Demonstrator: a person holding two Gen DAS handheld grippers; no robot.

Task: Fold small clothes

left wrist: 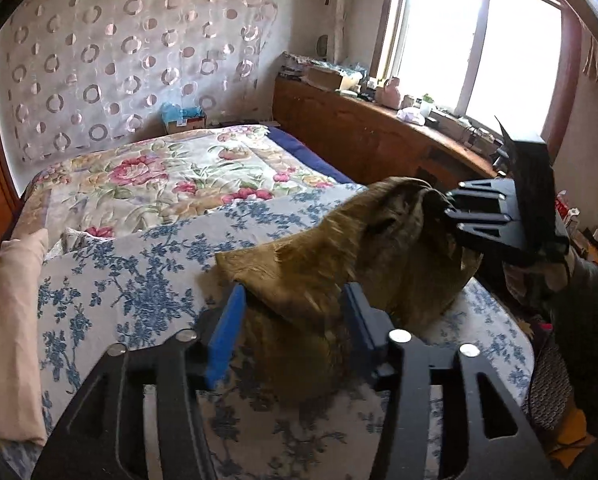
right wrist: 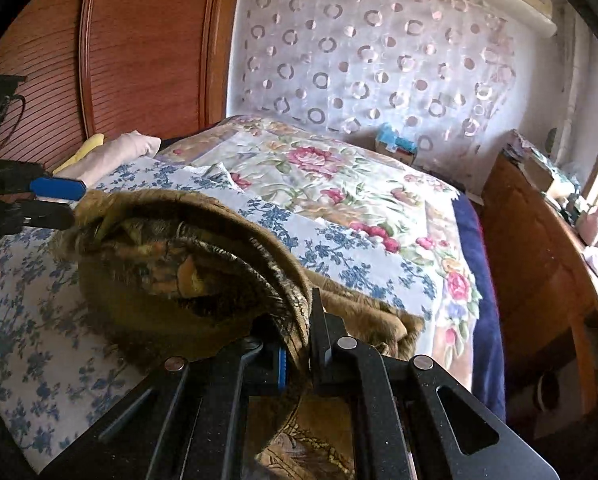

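Observation:
A brown, fuzzy small garment (left wrist: 339,256) with a patterned lining (right wrist: 171,268) hangs lifted over the blue-flowered sheet (left wrist: 131,280). My left gripper (left wrist: 295,300) has its blue-padded jaws apart with a fold of the garment lying between them; it also shows in the right wrist view (right wrist: 59,200), open beside the garment's left edge. My right gripper (right wrist: 299,344) is shut on the garment's rim and holds it up; in the left wrist view it (left wrist: 451,208) grips the garment's far top edge.
The bed carries a floral quilt (left wrist: 171,176) behind the sheet and a pink pillow (left wrist: 11,320) at the left. A wooden cabinet (left wrist: 363,136) with clutter runs under the window at right. A wooden headboard (right wrist: 139,48) stands at the left.

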